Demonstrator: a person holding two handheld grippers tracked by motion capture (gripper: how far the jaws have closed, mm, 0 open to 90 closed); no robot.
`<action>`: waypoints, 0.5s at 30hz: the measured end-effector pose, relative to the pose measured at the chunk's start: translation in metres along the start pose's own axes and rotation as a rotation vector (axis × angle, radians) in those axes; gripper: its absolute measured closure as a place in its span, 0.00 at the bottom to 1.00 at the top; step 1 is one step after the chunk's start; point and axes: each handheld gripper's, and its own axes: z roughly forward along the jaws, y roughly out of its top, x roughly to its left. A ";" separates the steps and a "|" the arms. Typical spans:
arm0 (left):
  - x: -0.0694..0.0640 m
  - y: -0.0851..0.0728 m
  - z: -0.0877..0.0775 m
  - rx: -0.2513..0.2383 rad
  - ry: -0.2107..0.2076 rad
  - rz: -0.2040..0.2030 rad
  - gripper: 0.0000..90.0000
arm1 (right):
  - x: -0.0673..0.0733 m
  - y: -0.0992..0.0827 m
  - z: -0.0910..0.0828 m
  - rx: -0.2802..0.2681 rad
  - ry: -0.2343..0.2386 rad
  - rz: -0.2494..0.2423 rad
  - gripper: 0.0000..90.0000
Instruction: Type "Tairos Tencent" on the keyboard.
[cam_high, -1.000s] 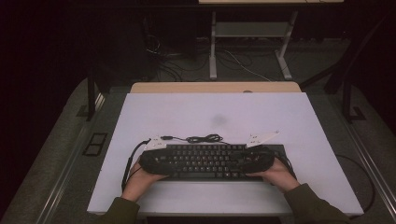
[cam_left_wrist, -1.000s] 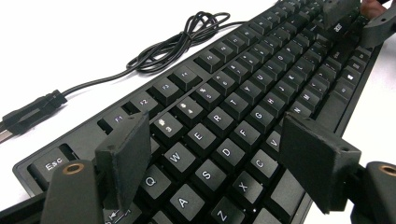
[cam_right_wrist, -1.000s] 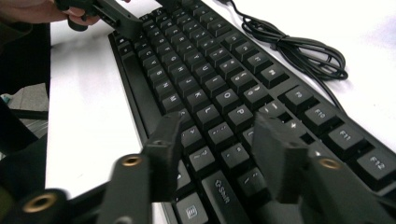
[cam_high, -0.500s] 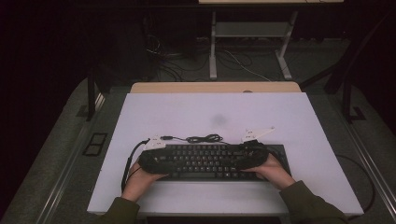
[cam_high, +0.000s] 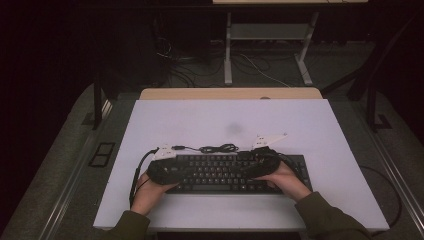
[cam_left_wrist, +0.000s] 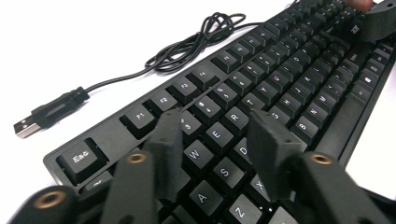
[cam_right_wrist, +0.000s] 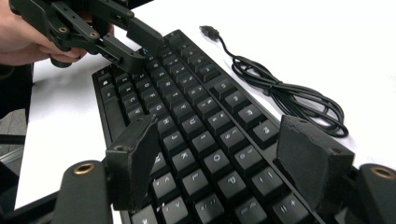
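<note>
1. Left first: the left gripper (cam_high: 161, 169) hovers over the left end of the black keyboard (cam_high: 220, 172), which lies flat on the white tabletop (cam_high: 300, 125) near the person's edge. Its jaws have just been closing, yet they stand parted above the W-to-D keys with nothing clamped between them. If they come down like this, I'd expect them to press or pop a keycap rather than take the board's edge.
2. The coiled cable (cam_high: 219, 148) and its USB plug (cam_left_wrist: 27, 126) lie loose on the tabletop just behind the keyboard. Lift or slide the board and that cable may drag, snag or whip about.
3. The right gripper (cam_high: 265, 162) sits over the right half of the keys, jaws released and spread, having just opened further, and they too are empty. With only one side gripped, the keyboard would likely tip or pivot.
4. Hard to make out: from the high view both hands cover the board's ends, so whether either gripper rests on the keys I cannot tell. The key legends at the far end blur, and the dark room behind the tabletop gives little away.
</note>
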 end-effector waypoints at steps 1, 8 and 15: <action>0.000 0.000 0.000 -0.002 0.004 -0.002 0.69 | 0.000 0.001 0.002 -0.003 -0.002 -0.003 0.32; 0.002 0.002 0.003 0.006 -0.004 -0.003 0.90 | 0.000 0.005 0.010 0.003 -0.004 -0.011 0.32; 0.002 0.003 0.007 0.017 -0.032 -0.006 0.99 | 0.000 0.007 0.015 0.002 -0.005 -0.008 0.32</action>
